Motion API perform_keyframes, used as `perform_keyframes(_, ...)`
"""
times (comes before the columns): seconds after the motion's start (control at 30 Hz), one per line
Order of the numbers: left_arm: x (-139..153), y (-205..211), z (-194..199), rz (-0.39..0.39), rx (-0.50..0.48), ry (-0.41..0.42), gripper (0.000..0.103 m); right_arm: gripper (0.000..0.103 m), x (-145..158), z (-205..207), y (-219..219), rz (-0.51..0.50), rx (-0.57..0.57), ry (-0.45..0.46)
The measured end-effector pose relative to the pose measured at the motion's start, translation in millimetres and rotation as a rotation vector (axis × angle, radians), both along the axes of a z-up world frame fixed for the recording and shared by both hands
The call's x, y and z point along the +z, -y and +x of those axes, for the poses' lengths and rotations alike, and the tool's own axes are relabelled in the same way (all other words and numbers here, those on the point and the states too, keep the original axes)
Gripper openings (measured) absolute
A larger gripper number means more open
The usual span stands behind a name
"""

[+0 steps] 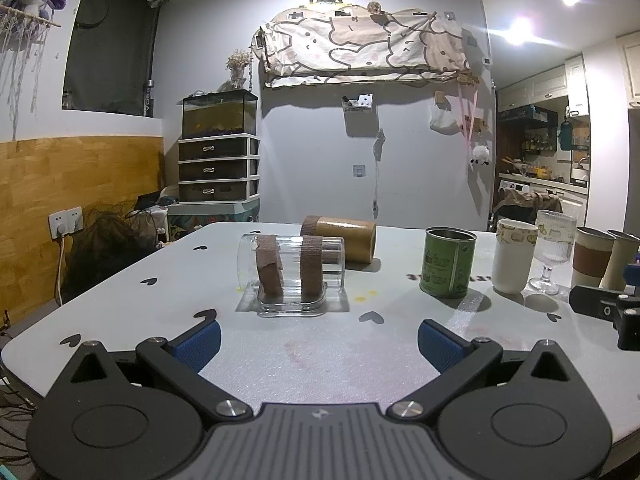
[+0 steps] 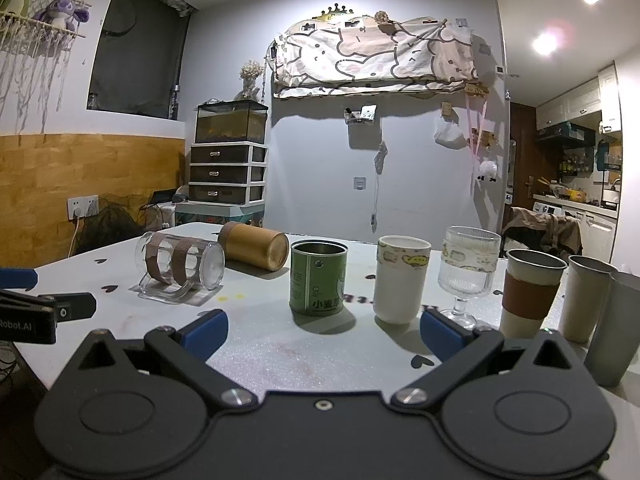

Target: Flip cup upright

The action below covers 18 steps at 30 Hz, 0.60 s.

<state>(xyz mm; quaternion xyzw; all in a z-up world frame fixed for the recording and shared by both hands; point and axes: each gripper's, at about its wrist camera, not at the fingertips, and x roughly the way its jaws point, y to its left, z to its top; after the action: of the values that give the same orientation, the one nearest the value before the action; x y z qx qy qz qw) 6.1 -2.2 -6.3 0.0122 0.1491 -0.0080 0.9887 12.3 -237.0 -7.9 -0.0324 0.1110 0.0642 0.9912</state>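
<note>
A clear glass mug with two brown tape bands lies on its side on the white table, handle down; it also shows in the right wrist view. Behind it a bamboo-coloured cup lies on its side too, seen in the right wrist view. My left gripper is open and empty, a short way in front of the glass mug. My right gripper is open and empty, in front of the green tin.
Upright on the table stand a green tin, a white cup, a ribbed stem glass, a cup with a brown sleeve and two grey cups. The table's left edge is near.
</note>
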Motion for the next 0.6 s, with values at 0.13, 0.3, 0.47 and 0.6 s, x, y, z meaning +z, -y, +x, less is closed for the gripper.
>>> perform_keyframes(0.13,0.5,0.2,-0.5,0.000,0.000,0.000,0.103,0.103,-0.1,-0.1,0.1,0.000,0.000,0.000)
perform_keyframes(0.3,0.1,0.6,-0.2,-0.001,0.002,0.000,0.103,0.103,-0.1,-0.5,0.5,0.002,0.000,0.000)
perform_keyframes(0.47,-0.4,0.7,0.1,-0.001,0.002,0.000,0.103,0.103,0.5,-1.7,0.9,0.003,0.002,-0.001)
perform_keyframes(0.6,0.2,-0.1,-0.3,-0.001,0.001,0.000,0.103,0.103,0.2,-1.4,0.8,0.004,0.002,0.000)
